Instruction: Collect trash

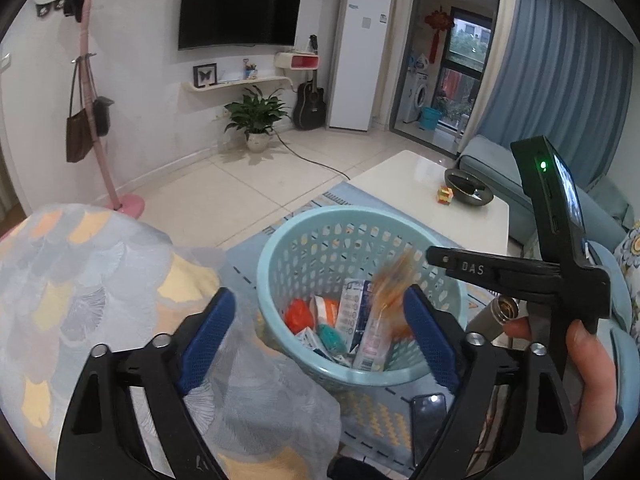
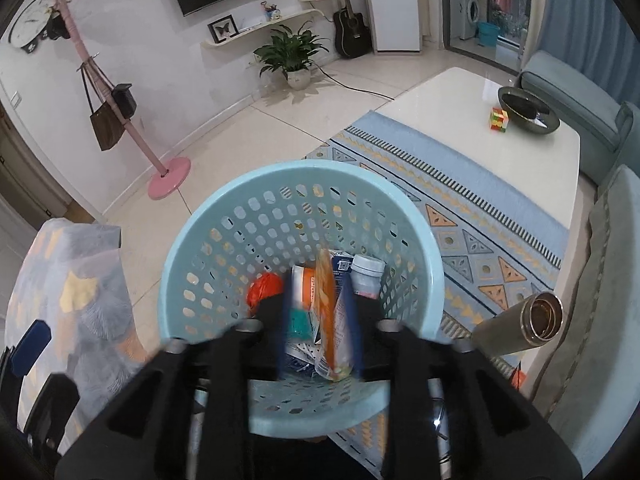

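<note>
Jaws of our right gripper (image 2: pixel 318 344) stand parted around an orange wrapper (image 2: pixel 326 320), released over the blue basket (image 2: pixel 200 240); our left gripper (image 1: pixel 320 336) gapes empty; we should hold above the basket's middle until it drops clear.

The left gripper (image 1: pixel 320 332) is held wide open above the basket (image 1: pixel 280 256), nothing between its blue pads (image 1: pixel 208 332). An orange wrapper (image 1: pixel 394 284) is seen blurred over the basket's rim, beside the right gripper (image 1: pixel 496 276), which is gripped by a hand (image 1: pixel 592 376). Packets (image 1: pixel 356 320) are piled inside the basket.
</note>
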`<action>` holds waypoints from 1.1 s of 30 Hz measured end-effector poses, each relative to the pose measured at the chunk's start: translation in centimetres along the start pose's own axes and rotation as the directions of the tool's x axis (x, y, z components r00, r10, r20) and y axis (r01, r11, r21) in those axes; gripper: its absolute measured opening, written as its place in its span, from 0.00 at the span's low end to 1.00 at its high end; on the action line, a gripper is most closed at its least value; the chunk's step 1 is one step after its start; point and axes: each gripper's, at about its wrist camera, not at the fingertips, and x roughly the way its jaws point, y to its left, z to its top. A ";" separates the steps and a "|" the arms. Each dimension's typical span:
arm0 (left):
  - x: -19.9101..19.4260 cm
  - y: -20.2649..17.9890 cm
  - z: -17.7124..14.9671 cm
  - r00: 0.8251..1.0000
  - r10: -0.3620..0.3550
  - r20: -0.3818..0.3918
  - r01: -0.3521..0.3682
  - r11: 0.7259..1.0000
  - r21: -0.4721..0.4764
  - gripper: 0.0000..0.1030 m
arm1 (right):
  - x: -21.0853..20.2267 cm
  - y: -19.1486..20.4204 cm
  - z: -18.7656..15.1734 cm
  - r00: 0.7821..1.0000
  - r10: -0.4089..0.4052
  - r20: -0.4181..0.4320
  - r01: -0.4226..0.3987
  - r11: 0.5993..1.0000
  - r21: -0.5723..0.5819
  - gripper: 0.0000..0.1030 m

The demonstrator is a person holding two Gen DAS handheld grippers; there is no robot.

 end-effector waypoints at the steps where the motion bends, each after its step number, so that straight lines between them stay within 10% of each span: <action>1: -0.1 0.0 0.0 1.000 0.001 0.005 -0.001 1.000 0.001 0.86 | -0.1 -0.1 -0.1 1.000 -0.006 0.011 0.006 1.000 0.009 0.48; 24: -7.0 0.7 0.9 0.969 0.194 0.152 -0.198 0.980 0.016 0.87 | -12.3 2.7 -3.4 0.965 -0.029 0.261 0.033 0.999 -0.012 0.66; 33: -11.8 3.3 -2.2 0.895 0.389 0.219 -0.396 0.918 -0.011 0.87 | -16.6 7.1 -6.4 0.930 -0.033 0.365 0.076 0.992 -0.104 0.66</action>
